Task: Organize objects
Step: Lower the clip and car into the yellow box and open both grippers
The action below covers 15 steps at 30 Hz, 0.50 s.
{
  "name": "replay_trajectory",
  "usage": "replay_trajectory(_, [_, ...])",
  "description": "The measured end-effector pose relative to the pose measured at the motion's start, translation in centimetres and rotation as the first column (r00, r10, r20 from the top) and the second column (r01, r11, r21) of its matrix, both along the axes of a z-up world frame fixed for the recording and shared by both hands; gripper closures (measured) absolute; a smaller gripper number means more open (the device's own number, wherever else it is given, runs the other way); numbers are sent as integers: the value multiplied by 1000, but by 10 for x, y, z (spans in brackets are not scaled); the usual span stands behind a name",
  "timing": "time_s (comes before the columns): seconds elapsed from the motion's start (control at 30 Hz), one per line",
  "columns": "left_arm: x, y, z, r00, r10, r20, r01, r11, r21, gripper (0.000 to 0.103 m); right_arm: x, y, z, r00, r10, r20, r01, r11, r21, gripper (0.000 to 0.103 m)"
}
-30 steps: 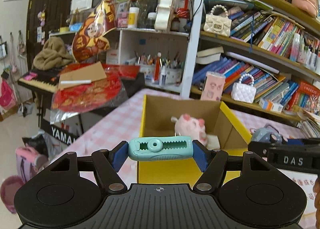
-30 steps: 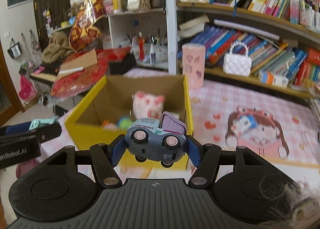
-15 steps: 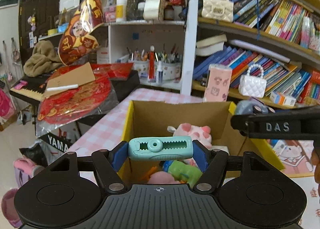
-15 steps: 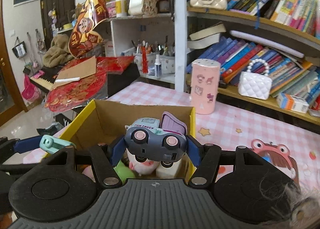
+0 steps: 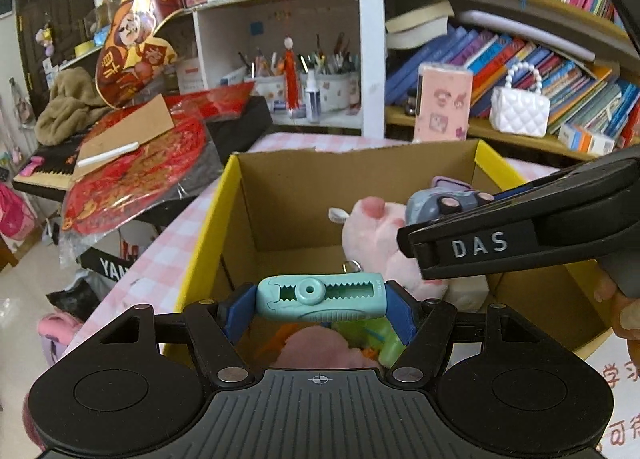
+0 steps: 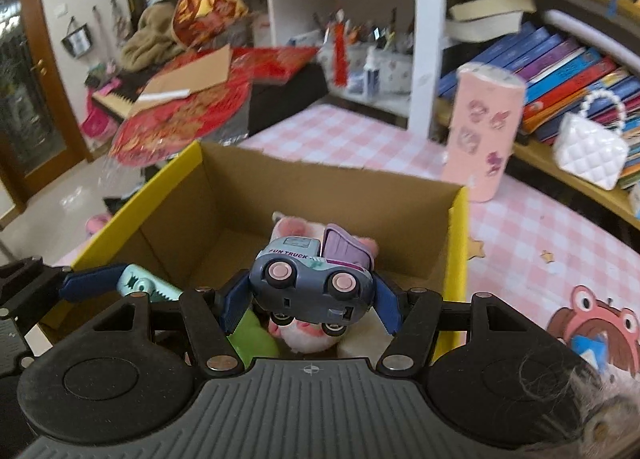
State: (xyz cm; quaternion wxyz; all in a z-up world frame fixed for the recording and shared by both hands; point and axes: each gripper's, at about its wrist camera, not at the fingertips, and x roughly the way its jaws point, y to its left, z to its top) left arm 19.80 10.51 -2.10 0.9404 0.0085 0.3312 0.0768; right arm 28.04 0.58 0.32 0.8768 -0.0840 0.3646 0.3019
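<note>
My left gripper (image 5: 320,297) is shut on a teal toothed clip (image 5: 320,295), held over the near left part of an open yellow cardboard box (image 5: 208,219). My right gripper (image 6: 310,293) is shut on a blue-grey toy truck (image 6: 312,287) with pink wheels, held over the same box (image 6: 458,227). The truck also shows in the left wrist view (image 5: 436,205), and the clip in the right wrist view (image 6: 144,287). Inside the box lie a pink plush pig (image 5: 376,235), a green toy (image 5: 384,339) and another pink soft toy (image 5: 320,351).
The box stands on a pink checked tablecloth (image 6: 360,139). A pink cylinder tin (image 6: 484,131) stands behind the box. Bookshelves (image 5: 540,59) with a white quilted purse (image 5: 518,111) run along the back right. A keyboard piled with red decorations (image 5: 132,163) is at left.
Both grippers have moved forward over the box while holding their objects. The box now fills more of both views, and its contents show.
</note>
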Motion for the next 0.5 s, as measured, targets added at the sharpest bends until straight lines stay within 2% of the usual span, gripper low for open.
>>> replay_trajectory(0.33, [8, -5, -4, 1000, 12, -22, -12, 999, 43, 34, 9, 13, -11, 994, 93, -57, -95, 994, -48, 42])
replay_trajectory(0.5, [8, -7, -4, 1000, 11, -22, -10, 999, 49, 33, 10, 12, -12, 993, 92, -70, -95, 995, -42, 42])
